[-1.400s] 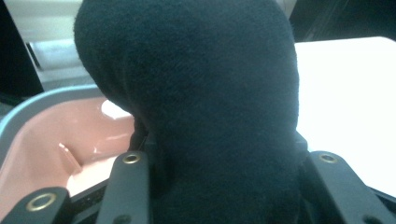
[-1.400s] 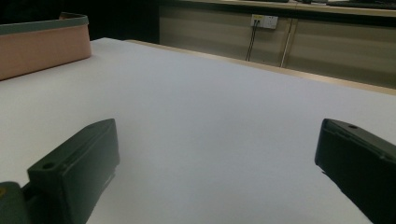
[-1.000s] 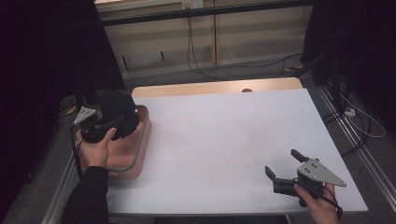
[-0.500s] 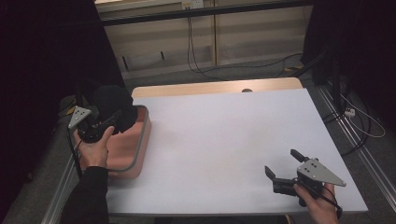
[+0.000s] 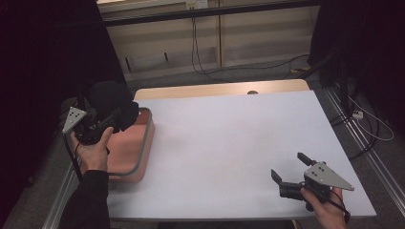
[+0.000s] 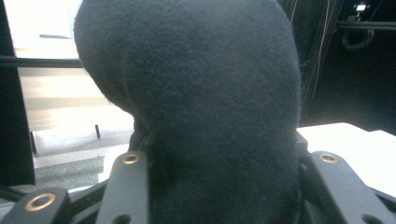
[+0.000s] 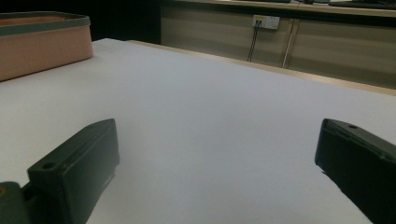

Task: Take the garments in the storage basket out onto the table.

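A black fuzzy cloth [image 5: 111, 98] is bunched in my left gripper [image 5: 114, 118], which is shut on it above the back left corner of the pink bin [image 5: 141, 151]. In the left gripper view the black cloth [image 6: 201, 93] bulges up between both jaws and covers most of what lies ahead. My right gripper [image 5: 290, 168] rests low over the table's front right part, open, with nothing between its fingers [image 7: 79, 163]. The pink bin [image 7: 42, 44] stands far off to the left in the right gripper view.
The white table top [image 5: 239, 138] stretches between the two grippers, with a wooden strip along its back edge [image 5: 224, 89]. Cables [image 5: 367, 121] trail on the floor to the right. A metal rail runs along the table's left side.
My left gripper has lifted the black cloth up and to the left, out of the bin. The right gripper has stayed in place.
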